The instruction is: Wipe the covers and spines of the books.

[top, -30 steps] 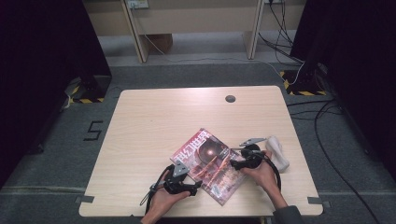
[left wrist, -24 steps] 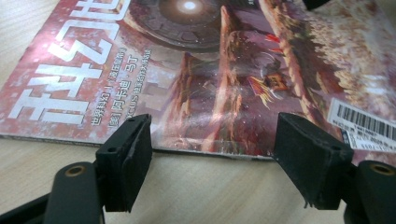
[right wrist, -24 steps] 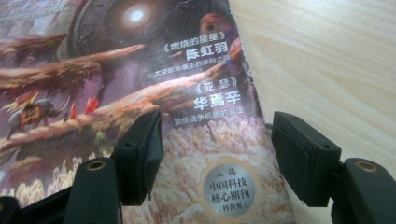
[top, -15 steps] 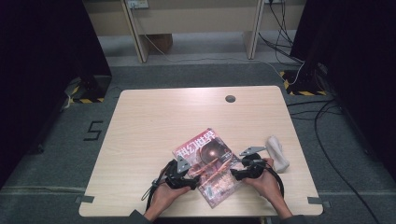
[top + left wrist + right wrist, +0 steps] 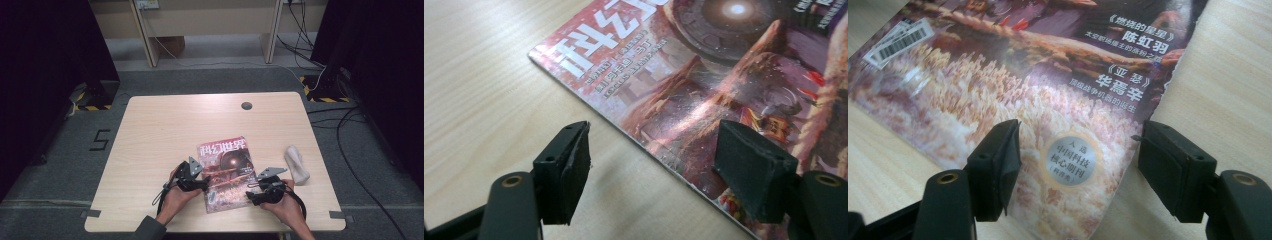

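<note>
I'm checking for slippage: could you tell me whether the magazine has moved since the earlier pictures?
Yes. The magazine has turned upright, its top swinging towards the white roll.

Left gripper (image 5: 200, 184) fingers apart, just closing slightly; right gripper (image 5: 252, 198) fingers apart, just opening.

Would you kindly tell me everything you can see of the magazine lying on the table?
The magazine lies flat and closed, cover up, near the front edge of the wooden table, turned slightly askew. Its glossy cover shows reddish science-fiction artwork with a glowing sphere, large white Chinese title characters, a barcode sticker and a round silver seal. The left gripper straddles its left edge and the right gripper its lower right corner, both with jaws open; whether they touch it I cannot tell. Its right edge looks slightly ragged.
</note>
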The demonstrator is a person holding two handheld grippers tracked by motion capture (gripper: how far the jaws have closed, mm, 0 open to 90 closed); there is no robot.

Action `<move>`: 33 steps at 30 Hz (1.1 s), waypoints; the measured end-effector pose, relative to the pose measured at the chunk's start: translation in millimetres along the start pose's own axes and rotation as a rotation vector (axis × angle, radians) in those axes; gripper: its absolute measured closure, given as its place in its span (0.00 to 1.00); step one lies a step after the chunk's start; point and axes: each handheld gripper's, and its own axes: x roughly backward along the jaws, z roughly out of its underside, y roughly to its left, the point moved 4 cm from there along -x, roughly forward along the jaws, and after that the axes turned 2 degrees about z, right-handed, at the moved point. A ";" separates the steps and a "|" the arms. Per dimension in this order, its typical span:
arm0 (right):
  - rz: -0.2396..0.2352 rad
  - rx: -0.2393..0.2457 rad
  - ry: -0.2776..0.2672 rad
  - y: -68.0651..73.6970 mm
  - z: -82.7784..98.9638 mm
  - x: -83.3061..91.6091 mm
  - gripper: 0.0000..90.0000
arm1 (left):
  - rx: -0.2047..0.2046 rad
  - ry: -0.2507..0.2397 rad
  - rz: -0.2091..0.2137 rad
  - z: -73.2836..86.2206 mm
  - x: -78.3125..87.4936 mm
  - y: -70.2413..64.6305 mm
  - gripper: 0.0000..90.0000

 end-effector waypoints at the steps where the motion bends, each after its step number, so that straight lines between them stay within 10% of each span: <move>1: -0.002 -0.003 0.000 1.5 0.6 0.2 0.38 | -0.008 0.000 -0.009 -0.8 -0.6 0.3 0.33; 10: 0.013 0.025 -0.012 7.6 2.9 1.7 0.38 | 0.024 0.001 0.001 1.5 2.1 4.5 0.33; 18: 0.019 0.014 -0.025 11.8 4.8 1.1 0.38 | 0.008 0.024 0.127 18.3 25.4 -21.8 0.31; 33: 0.040 0.016 -0.045 22.1 -3.8 -7.7 0.39 | 0.005 0.033 0.082 20.2 24.6 -8.3 0.33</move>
